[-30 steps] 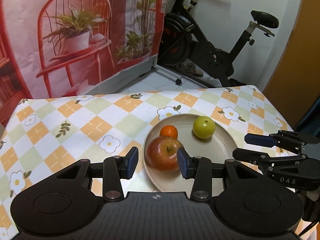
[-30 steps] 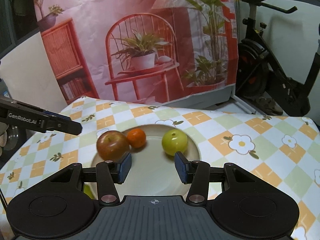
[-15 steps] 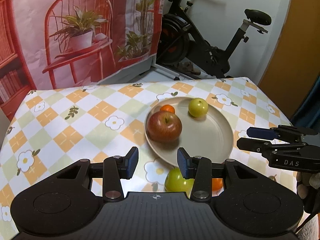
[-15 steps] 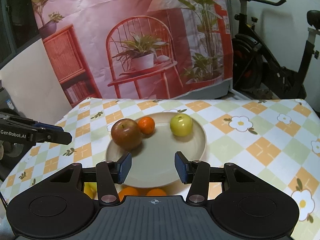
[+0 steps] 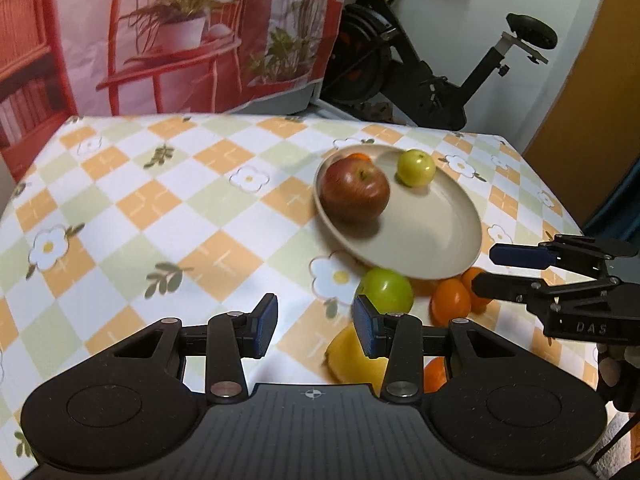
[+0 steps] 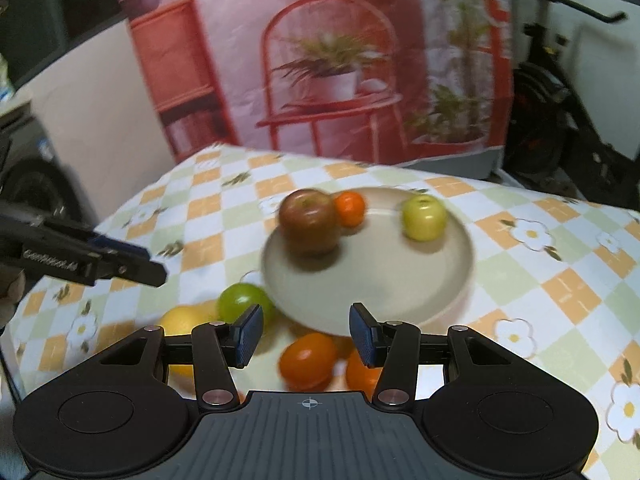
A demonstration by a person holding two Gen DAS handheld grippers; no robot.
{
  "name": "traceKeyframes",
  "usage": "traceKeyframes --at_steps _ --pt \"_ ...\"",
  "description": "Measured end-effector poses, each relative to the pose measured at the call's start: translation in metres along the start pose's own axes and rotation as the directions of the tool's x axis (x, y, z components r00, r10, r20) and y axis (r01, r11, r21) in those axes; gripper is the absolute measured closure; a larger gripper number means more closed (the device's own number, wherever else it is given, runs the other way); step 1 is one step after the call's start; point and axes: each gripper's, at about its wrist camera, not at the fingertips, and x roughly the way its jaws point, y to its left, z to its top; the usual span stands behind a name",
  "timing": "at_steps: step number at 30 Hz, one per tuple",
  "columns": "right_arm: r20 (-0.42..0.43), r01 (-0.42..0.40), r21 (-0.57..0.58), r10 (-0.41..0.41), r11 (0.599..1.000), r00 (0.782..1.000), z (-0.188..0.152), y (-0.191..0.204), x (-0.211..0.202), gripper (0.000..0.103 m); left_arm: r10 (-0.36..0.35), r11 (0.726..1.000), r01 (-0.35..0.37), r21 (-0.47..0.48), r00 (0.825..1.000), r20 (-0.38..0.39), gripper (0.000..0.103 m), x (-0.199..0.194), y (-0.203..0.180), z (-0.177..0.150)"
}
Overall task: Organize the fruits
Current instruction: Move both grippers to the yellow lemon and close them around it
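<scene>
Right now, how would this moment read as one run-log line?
plate: red apple, small orange, yellow-green apple | off plate: green apple, lemon, two oranges | left gripper: open, empty | right gripper: open, empty

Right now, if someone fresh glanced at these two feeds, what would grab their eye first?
The beige plate mid-table, with a big red apple at its left rim, a small orange behind it and a yellow-green apple at the back. Next, loose fruit in front of the plate: a green apple, a lemon, two oranges.
</scene>
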Motion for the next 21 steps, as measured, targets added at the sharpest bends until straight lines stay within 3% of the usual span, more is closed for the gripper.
traceKeyframes --at_steps 9,21 --pt "-0.096 -0.073 -0.102 0.064 0.992 0.993 0.001 0.032 0.018 0.058 -0.083 0.992 0.080 -0.096 0.996 -0.023 0.060 0.011 0.014 -0.016" --pt "-0.177 -0.144 -0.142 0.118 0.979 0.977 -0.005 0.047 0.029 0.059 -0.156 0.979 0.152 -0.134 0.987 -0.023 0.060 0.018 0.013 -0.017"
